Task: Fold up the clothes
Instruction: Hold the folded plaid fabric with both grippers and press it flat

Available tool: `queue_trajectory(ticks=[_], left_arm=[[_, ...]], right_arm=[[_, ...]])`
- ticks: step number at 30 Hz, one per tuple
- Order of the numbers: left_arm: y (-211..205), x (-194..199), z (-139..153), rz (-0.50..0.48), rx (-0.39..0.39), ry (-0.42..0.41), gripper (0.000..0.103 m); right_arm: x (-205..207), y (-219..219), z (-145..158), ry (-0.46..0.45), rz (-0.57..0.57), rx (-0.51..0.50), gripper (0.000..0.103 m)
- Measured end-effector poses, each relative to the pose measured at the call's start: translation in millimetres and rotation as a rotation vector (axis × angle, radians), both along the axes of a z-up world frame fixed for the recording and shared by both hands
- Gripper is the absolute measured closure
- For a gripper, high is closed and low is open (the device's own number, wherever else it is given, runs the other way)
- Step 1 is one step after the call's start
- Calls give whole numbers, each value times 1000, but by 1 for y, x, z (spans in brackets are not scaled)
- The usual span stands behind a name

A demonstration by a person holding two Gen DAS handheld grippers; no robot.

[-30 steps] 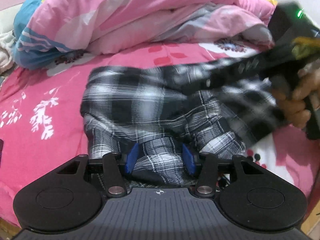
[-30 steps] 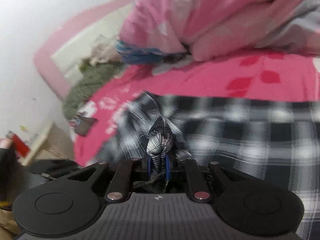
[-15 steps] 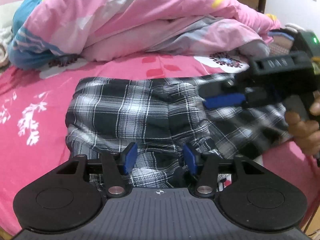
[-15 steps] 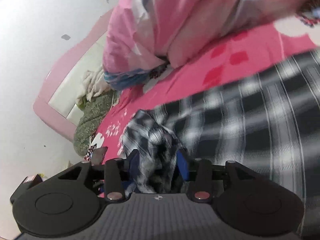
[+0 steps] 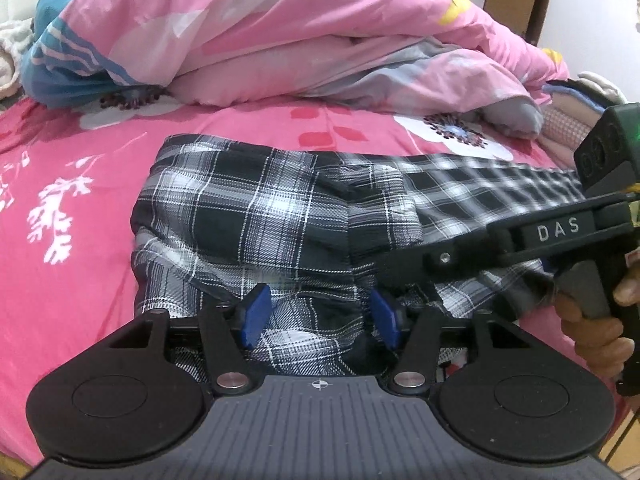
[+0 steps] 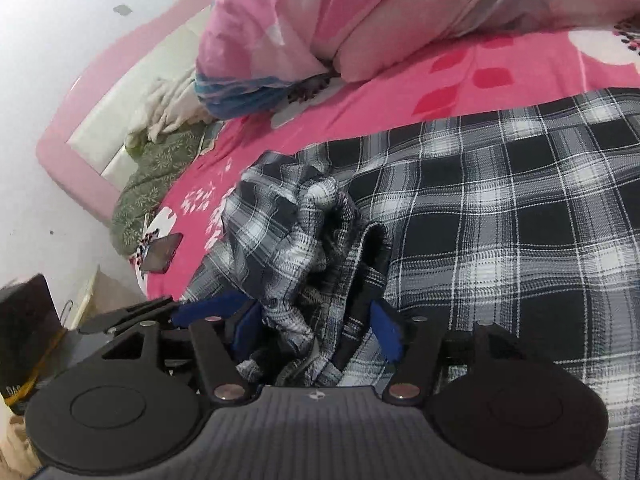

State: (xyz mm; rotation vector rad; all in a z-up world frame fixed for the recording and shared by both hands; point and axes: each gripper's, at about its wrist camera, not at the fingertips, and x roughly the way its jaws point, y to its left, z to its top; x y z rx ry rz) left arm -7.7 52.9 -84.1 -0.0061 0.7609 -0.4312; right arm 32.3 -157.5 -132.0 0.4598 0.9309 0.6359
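Plaid shirt [image 5: 256, 216] bunched between both opening tongs

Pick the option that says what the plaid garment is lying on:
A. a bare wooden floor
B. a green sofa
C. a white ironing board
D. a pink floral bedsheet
D: the black-and-white plaid garment lies spread on the pink floral bedsheet, in front of a heaped pink quilt.

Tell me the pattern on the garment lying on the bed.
Black, white and grey plaid on the garment; clearest in the right wrist view.
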Motion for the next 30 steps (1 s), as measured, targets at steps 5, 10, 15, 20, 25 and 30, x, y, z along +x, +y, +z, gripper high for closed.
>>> queue_trajectory(ticks=[5,10,15,20,25,30], left_arm=[[0,0,0,5,-8,2,47],[-1,-1,0,13,-1,1,45],[-7,-2,1,35,49,-6,38],[-11,-4,1,56,101,-15,29],[-10,-2,1,67,110,-6,24],[-10,-1,1,74,115,0,22]], right_arm=[[4,-3,-2,35,-38,27,39],[3,-9,1,50,-90,44,39],[7,-10,-6,87,-127,76,36],[8,-4,-7,98,-144,100,20],[10,6,-6,96,-142,116,0],[10,15,-3,99,-157,61,0]])
